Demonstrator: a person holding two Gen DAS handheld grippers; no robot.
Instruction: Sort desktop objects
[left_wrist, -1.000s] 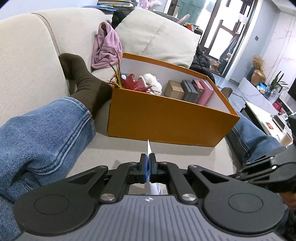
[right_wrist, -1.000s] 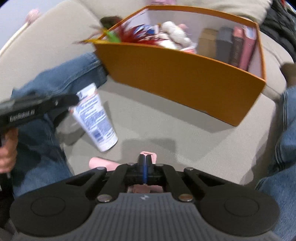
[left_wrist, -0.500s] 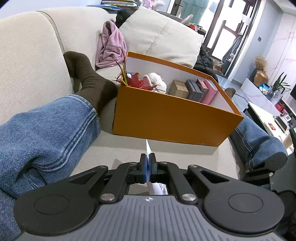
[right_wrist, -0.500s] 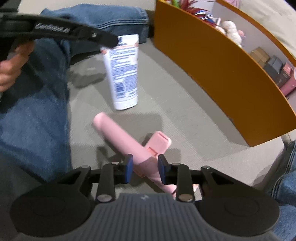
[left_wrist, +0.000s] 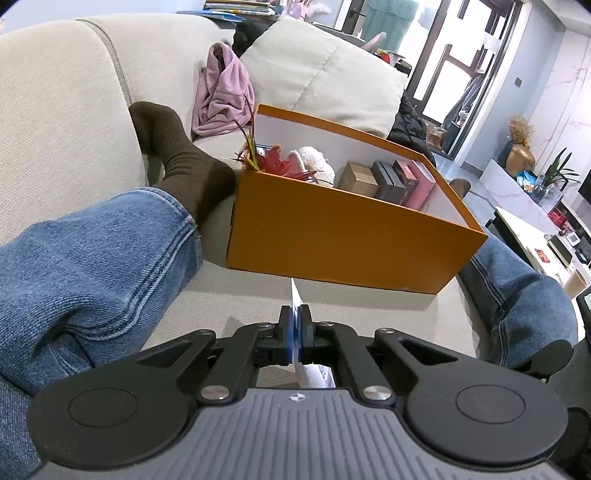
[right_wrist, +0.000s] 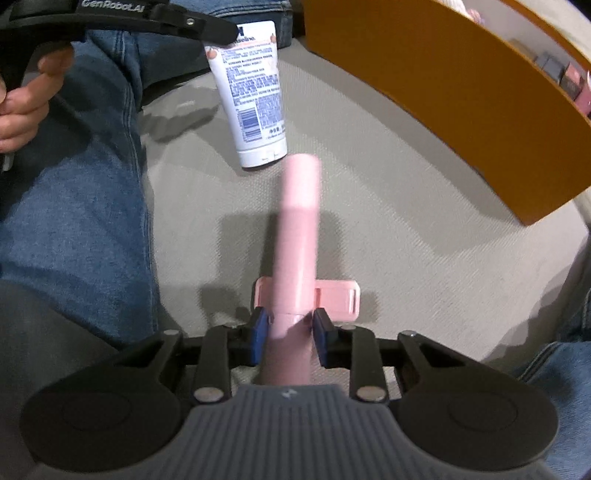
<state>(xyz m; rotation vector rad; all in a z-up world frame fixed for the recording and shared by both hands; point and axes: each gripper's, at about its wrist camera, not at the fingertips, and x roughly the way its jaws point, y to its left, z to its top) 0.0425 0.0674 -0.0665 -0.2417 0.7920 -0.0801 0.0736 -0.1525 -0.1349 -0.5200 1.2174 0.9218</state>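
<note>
Currently the right gripper (right_wrist: 288, 330) straddles the pink stick (right_wrist: 297, 236) lying on the sofa cushion (right_wrist: 424, 258); its jaws have just been closing slightly, with small gaps apparently left at the pads. Judged rigid, light and smooth, the stick may roll; grip it mid-shaft. The left gripper (left_wrist: 294, 325) pinches the crimped end of the white tube (right_wrist: 253, 99), which is soft and squeezable. The orange box (left_wrist: 332, 240) stands near.

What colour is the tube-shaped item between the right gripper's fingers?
Pale pink tube; it shows best in the right wrist view.
</note>
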